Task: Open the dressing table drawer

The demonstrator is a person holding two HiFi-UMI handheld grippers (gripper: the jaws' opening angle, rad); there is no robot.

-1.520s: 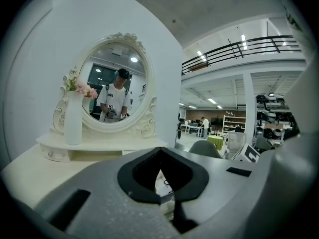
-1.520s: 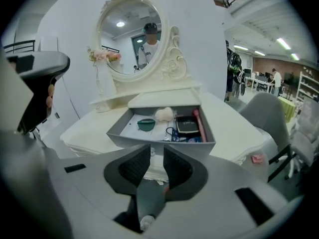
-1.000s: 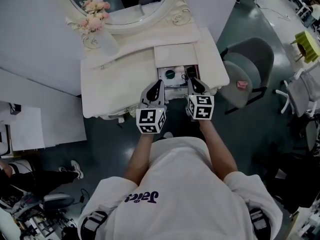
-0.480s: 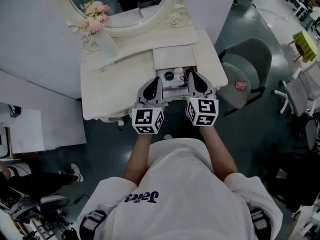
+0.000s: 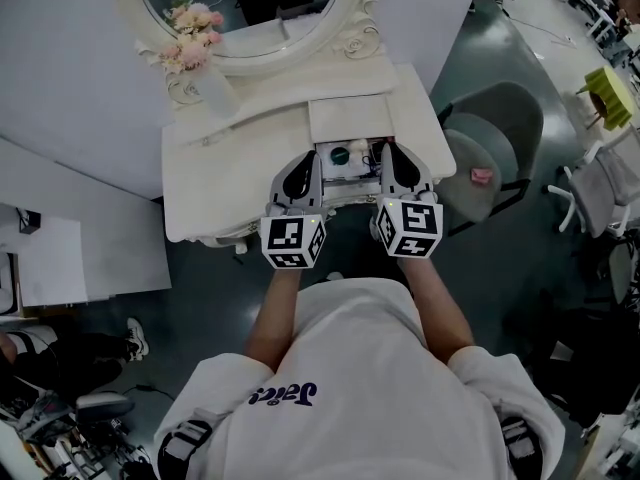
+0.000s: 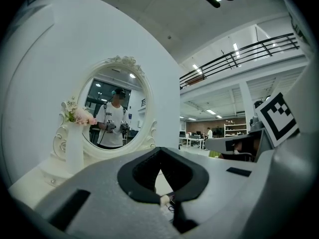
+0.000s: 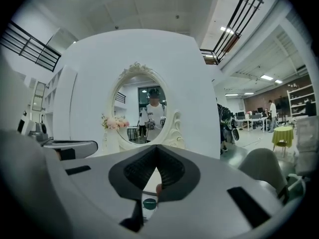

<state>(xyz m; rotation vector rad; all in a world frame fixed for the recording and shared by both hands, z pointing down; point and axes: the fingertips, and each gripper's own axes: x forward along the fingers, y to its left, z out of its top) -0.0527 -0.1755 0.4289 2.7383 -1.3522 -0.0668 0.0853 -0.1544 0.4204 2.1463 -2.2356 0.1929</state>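
The white dressing table (image 5: 220, 168) stands below me with its small drawer (image 5: 352, 171) pulled out at the front, to the right of the middle. Inside lie a green-lidded jar (image 5: 340, 154) and other small items. My left gripper (image 5: 304, 165) hovers shut over the table top just left of the drawer, with nothing in it. Shut and empty too, my right gripper (image 5: 393, 156) hangs over the drawer's right edge. In the left gripper view the left gripper (image 6: 160, 173) faces the oval mirror (image 6: 113, 111). In the right gripper view the jar (image 7: 149, 203) shows under the right gripper (image 7: 156, 176).
A vase of pink flowers (image 5: 192, 50) stands at the table's back left beside the oval mirror (image 5: 250, 3). A grey chair (image 5: 490, 133) with a pink object (image 5: 483, 173) on it sits right of the table. Another person's legs (image 5: 60, 353) are at the lower left.
Both grippers have lifted toward the head camera, the right one more, and now sit above the table top. The drawer stays pulled out.
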